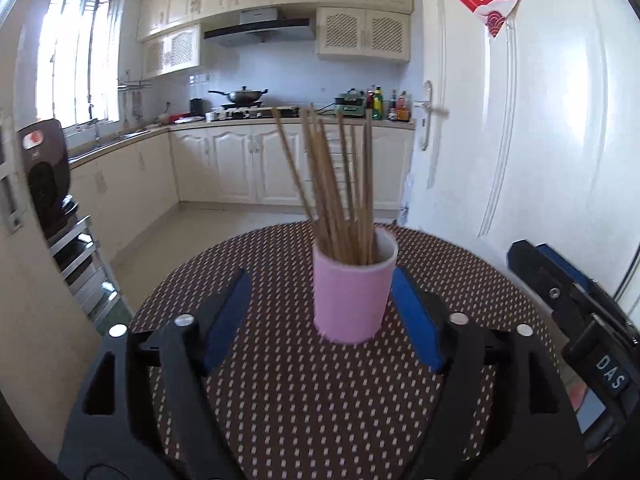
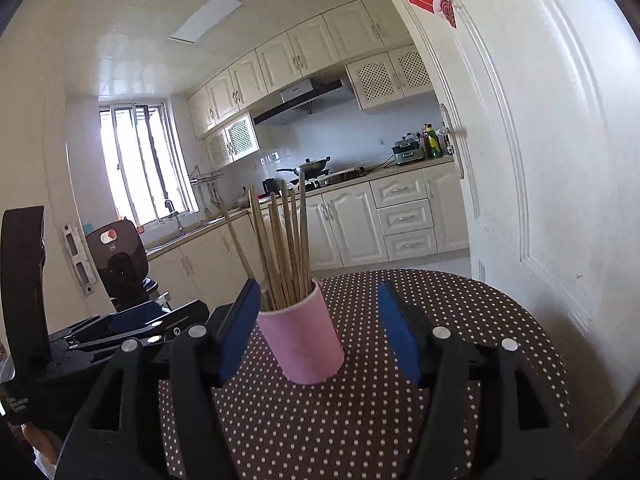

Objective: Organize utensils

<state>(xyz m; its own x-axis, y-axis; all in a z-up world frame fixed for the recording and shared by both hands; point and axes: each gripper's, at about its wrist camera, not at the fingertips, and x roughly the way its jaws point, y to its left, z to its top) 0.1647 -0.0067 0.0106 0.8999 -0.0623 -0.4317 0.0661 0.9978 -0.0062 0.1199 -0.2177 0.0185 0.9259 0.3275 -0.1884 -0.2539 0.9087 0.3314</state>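
Several wooden chopsticks [image 1: 340, 184] stand bunched in a pink cup [image 1: 352, 292], fanned out and leaning, tops well above the rim. Cup sits upright near the middle of a round table with a brown dotted cloth [image 1: 280, 380]. No loose utensils visible on the table, so the sorting looks mostly done; the step in hand is judged to be a final tidy or pulling away.

Left gripper [image 1: 320, 312]: jaws spread wide, holding nothing. The cup sits between the blue pads [image 1: 416, 320], close to the right one; contact cannot be told.
Right gripper [image 2: 316, 328]: also spread, empty. Cup between its pads, nearer the left one, which sits just beside the rim.

To do it well: keep both sets of jaws wide, move slowly, avoid brushing the cup wall or the leaning sticks. The cup looks light and top-heavy with the long sticks, so a sideways nudge could tip it. If straightening is needed, grip the cup low, not the sticks. Kitchen counter [image 1: 280, 114] and white door [image 1: 540, 140] lie behind, well apart.
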